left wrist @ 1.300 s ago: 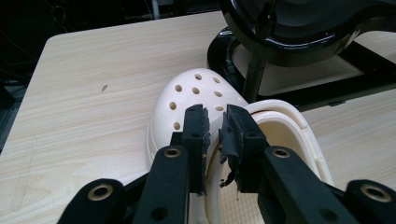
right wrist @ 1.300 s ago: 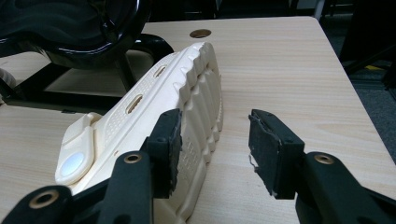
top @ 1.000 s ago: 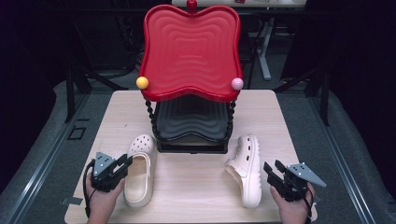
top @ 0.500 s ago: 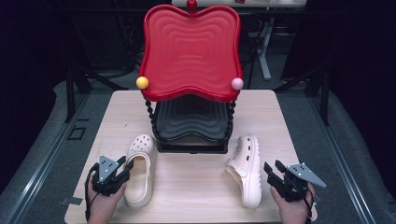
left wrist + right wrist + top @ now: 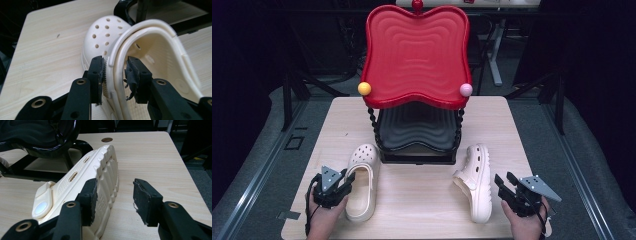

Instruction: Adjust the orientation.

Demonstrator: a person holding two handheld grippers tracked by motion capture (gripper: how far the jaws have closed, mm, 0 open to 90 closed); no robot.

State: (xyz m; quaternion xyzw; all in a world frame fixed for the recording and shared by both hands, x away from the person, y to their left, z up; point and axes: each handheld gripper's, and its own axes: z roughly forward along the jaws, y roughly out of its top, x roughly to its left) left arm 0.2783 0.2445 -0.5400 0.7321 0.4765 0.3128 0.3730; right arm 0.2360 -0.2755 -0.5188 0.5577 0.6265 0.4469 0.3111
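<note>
Two cream clogs lie on the wooden table (image 5: pixel 417 200). The left clog (image 5: pixel 363 159) stands upright with its toe pointing away. My left gripper (image 5: pixel 346 184) is at its near left side. In the left gripper view the jaws (image 5: pixel 116 71) straddle the left clog's side wall (image 5: pixel 117 50); they have just been closing, and the pads sit close on either side without clearly pressing. The right clog (image 5: pixel 478 180) lies tipped on its side. My right gripper (image 5: pixel 504 179) stands open just right of it, with its ridged sole (image 5: pixel 106 175) against the left jaw.
A two-tier stand rises at the table's middle: a big red wavy tray (image 5: pixel 417 55) on top and a black tray (image 5: pixel 417 130) beneath, on twisted black posts. Yellow (image 5: pixel 364 88) and pink (image 5: pixel 466 90) balls cap the posts. Dark floor surrounds the table.
My left gripper has shifted slightly toward the near edge along the left clog's side. The right gripper and both clogs have stayed put.
</note>
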